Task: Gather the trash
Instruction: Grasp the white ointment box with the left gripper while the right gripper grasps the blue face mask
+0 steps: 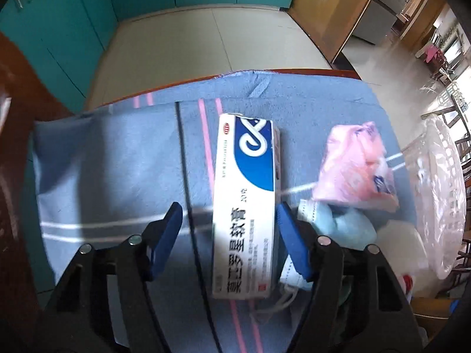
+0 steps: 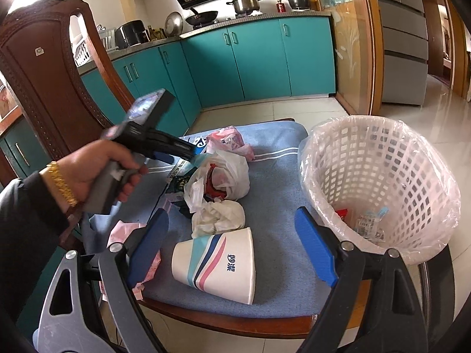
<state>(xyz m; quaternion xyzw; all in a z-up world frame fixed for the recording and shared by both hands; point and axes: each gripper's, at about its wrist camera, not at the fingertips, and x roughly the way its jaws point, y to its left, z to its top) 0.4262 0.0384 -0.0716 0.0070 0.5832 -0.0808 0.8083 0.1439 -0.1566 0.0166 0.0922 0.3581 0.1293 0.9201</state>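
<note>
In the left wrist view a white and blue ointment box (image 1: 245, 203) lies on the blue cushion (image 1: 117, 153), between the fingers of my open left gripper (image 1: 228, 220); its right finger (image 1: 290, 235) is against the box edge. A pink wrapper (image 1: 353, 164) and a blue face mask (image 1: 338, 223) lie to the right. In the right wrist view my right gripper (image 2: 232, 235) is open and empty above a tipped paper cup (image 2: 216, 261). Crumpled tissue (image 2: 219, 214), a white plastic bag (image 2: 226, 173) and a pink wrapper (image 2: 229, 141) lie beyond. The left gripper (image 2: 164, 147) is over the far pile.
A white mesh bin (image 2: 379, 173) lined with clear plastic stands on the floor right of the chair, some scraps inside. The wooden chair back (image 2: 44, 88) rises at left. Teal kitchen cabinets (image 2: 256, 58) stand behind; tiled floor surrounds the chair.
</note>
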